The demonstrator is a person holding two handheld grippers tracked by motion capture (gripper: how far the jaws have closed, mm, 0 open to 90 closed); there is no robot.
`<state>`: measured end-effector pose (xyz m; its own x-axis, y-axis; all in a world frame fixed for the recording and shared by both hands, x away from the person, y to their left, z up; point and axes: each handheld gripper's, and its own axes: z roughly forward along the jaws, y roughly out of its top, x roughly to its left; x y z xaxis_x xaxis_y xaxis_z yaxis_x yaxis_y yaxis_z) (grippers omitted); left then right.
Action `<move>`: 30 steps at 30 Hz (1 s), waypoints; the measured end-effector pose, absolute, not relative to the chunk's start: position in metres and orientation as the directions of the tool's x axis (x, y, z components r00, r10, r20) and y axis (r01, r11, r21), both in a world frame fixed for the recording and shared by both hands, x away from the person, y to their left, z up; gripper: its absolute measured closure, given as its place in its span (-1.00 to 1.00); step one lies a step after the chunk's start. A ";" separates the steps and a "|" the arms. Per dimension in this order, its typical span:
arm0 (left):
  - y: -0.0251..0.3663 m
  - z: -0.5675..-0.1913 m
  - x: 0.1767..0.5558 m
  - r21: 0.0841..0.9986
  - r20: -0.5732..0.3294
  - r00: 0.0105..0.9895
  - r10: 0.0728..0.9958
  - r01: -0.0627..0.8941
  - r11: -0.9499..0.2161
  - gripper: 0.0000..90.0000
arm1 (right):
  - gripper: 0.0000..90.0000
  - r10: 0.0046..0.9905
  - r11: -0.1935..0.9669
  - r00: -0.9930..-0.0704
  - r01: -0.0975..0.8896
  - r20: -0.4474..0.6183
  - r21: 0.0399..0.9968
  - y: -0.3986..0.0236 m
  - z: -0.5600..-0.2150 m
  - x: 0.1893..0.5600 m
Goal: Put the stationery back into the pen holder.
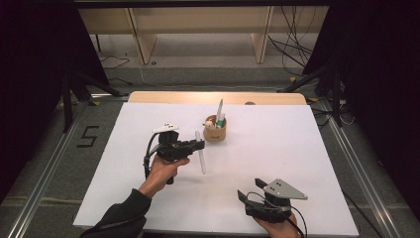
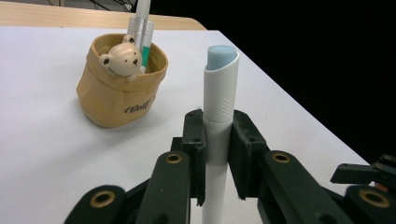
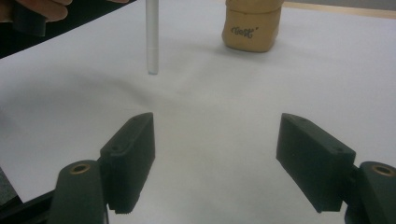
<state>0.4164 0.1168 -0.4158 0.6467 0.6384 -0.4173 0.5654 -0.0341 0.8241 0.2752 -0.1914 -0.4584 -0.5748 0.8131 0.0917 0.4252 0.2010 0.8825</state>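
My left gripper is shut on a white pen and holds it upright over the white tabletop, left of a tan fabric cup. In the left gripper view the pads of the left gripper clamp the white pen below its pale blue tip, with the cup beyond. The cup carries a small bear figure and a few pens. My right gripper rests low at the front right, open, with nothing between the jaws of the right gripper. The pen hangs ahead of it.
The cup stands at the back middle of the tabletop. A wooden strip borders the far edge. Metal rails run along both sides on the floor, with cables and dark stands farther back.
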 end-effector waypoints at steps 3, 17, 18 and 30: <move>0.114 -0.412 0.423 0.826 -0.411 0.643 0.646 0.562 -0.034 0.72 | -0.39 0.813 0.200 -0.575 0.422 0.090 0.884 -0.195 -0.458 0.275; 0.103 -0.398 0.443 0.836 -0.378 0.656 0.653 0.544 -0.063 0.72 | -0.48 0.827 0.197 -0.556 0.421 0.080 0.885 -0.209 -0.460 0.276; 0.102 -0.397 0.444 0.837 -0.379 0.656 0.653 0.544 -0.061 0.72 | -0.48 0.828 0.196 -0.554 0.424 0.082 0.884 -0.210 -0.460 0.276; 0.090 -0.384 0.464 0.848 -0.355 0.670 0.652 0.525 -0.078 0.72 | -0.49 0.833 0.196 -0.548 0.423 0.078 0.885 -0.214 -0.461 0.275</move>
